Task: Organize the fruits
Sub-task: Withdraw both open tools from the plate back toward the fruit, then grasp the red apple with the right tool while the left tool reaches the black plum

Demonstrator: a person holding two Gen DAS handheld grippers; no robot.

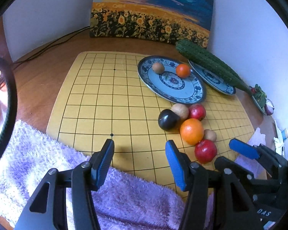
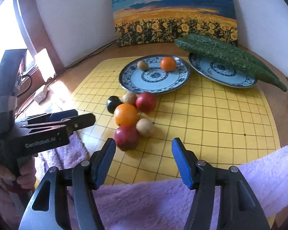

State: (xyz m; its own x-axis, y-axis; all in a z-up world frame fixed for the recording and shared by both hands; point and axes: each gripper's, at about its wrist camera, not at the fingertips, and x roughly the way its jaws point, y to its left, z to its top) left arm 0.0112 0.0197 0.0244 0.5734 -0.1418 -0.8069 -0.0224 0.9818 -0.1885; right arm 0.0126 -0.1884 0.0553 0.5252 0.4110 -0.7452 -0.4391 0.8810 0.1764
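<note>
A cluster of fruit lies on the yellow grid board (image 2: 211, 118): a dark plum (image 2: 113, 103), a large orange (image 2: 125, 114), two red apples (image 2: 126, 137) (image 2: 146, 101) and two small tan fruits (image 2: 144, 126) (image 2: 129, 98). A blue patterned plate (image 2: 153, 87) behind them holds a small orange (image 2: 168, 63) and a tan fruit (image 2: 142, 64). My right gripper (image 2: 144, 154) is open and empty, just in front of the near red apple. My left gripper (image 1: 140, 154) is open and empty, left of the cluster (image 1: 191, 131); it also shows in the right wrist view (image 2: 74, 118).
A second patterned plate (image 2: 220, 76) at the back right carries long green cucumbers (image 2: 230, 57). A purple towel (image 2: 144, 201) covers the board's near edge. A sunflower painting (image 2: 174, 11) leans on the wall. Cables and adapters (image 2: 40, 95) lie at the left.
</note>
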